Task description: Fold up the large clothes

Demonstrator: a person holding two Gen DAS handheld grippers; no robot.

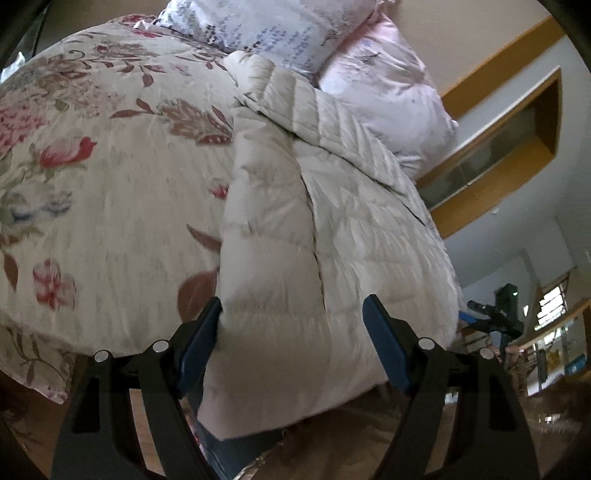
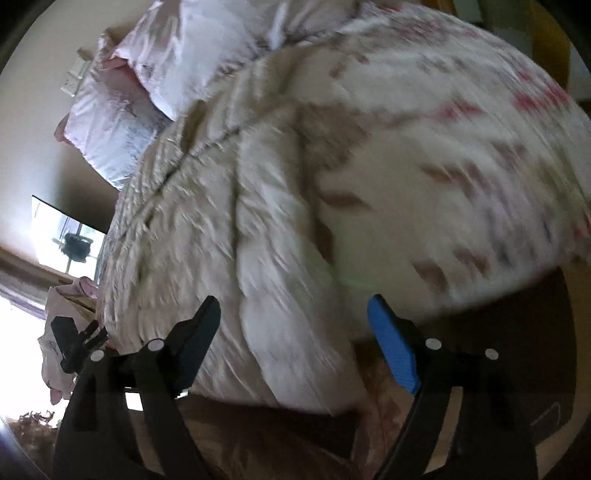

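Observation:
A cream quilted puffer jacket (image 1: pixel 332 229) lies lengthwise on the bed over the floral bedspread (image 1: pixel 110 192), its near end hanging at the bed's edge. My left gripper (image 1: pixel 293 314) is open, its blue pads on either side of the jacket's near end, not closed on it. In the blurred right wrist view the same jacket (image 2: pixel 229 236) lies ahead, and my right gripper (image 2: pixel 295 310) is open with the jacket's near end between its spread jaws. The other gripper (image 1: pixel 495 317) shows at the right of the left wrist view, and likewise at lower left of the right wrist view (image 2: pixel 74 339).
Pale pink pillows (image 1: pixel 388 85) and a printed pillow (image 1: pixel 266 29) lie at the head of the bed. A wooden wall niche (image 1: pixel 517 147) is to the right. A bright window (image 2: pixel 62 236) and bags (image 2: pixel 55 332) are left of the bed.

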